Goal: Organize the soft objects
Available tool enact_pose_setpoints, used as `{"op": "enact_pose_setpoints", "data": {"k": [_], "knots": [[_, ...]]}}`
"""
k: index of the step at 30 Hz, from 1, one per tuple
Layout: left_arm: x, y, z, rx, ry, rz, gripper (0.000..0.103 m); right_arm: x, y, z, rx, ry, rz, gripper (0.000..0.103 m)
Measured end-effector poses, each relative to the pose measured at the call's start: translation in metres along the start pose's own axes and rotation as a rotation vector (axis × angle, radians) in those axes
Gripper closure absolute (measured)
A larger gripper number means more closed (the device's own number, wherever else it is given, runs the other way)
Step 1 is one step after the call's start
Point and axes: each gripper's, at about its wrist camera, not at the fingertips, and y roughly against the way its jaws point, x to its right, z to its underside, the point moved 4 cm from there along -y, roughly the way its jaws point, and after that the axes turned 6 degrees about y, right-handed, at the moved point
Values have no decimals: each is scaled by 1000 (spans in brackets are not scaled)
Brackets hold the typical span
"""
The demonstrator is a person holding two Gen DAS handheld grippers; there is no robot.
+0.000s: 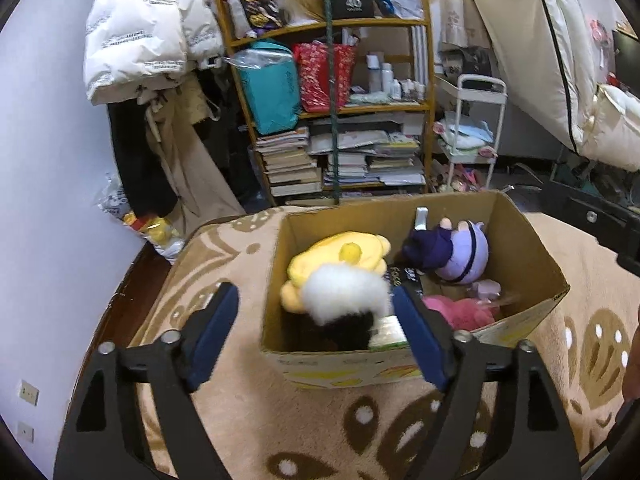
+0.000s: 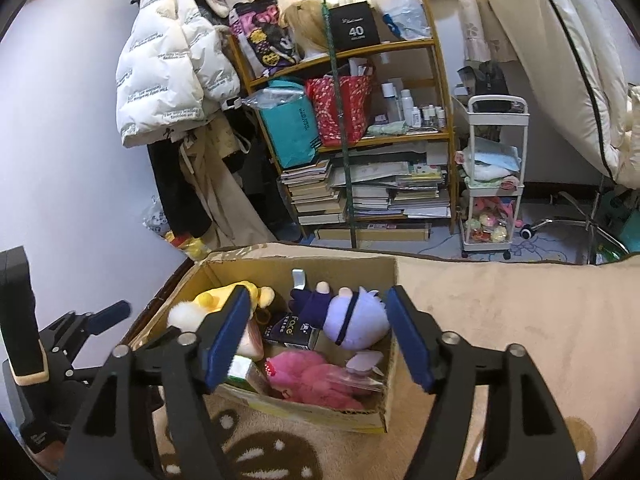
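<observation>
An open cardboard box (image 1: 540, 256) stands on a beige patterned blanket (image 1: 280, 432). In it lie a yellow plush (image 1: 340, 256), a white and black fluffy plush (image 1: 344, 300), a purple-headed doll (image 1: 460, 252) and a pink plush (image 1: 460, 312). My left gripper (image 1: 316, 336) is open and empty, just in front of the box's near wall. In the right wrist view the box (image 2: 384, 280) holds the same purple doll (image 2: 356, 320), pink plush (image 2: 312, 376) and yellow plush (image 2: 216, 296). My right gripper (image 2: 316, 336) is open and empty above the box. The left gripper (image 2: 108, 316) shows at the left there.
A wooden shelf (image 2: 360, 136) with books, bags and bottles stands behind. A white trolley (image 2: 492, 184) is to its right. Coats (image 2: 172, 72) hang at the left wall. A white duvet (image 2: 560, 60) hangs at the right. A dark "face" box (image 2: 288, 332) lies among the toys.
</observation>
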Motion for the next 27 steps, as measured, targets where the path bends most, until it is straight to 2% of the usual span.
{"op": "enact_pose_setpoints", "data": {"k": [2,6,8,13,16,21,27], "knots": [[-6,9,-1,8,21,-6,20,3,8,-1,3,-5,13,20],[-20,30,-1,45,61,-36,13,4,25,-3,10,2,43,18],[-28,42,0,64,88,-44,7,4,34,-3,18,5,44,8],[-39,69,1,87,102,-53,7,-1,63,-12,48,60,79,1],[-43,89,-1,111,92,-64,6,-6,86,-17,88,101,97,0],[-51,125,-4,166,121,-69,2,-17,111,-18,106,151,108,0],[-63,168,7,230,122,-122,1,-25,135,-12,119,165,103,0]]}}
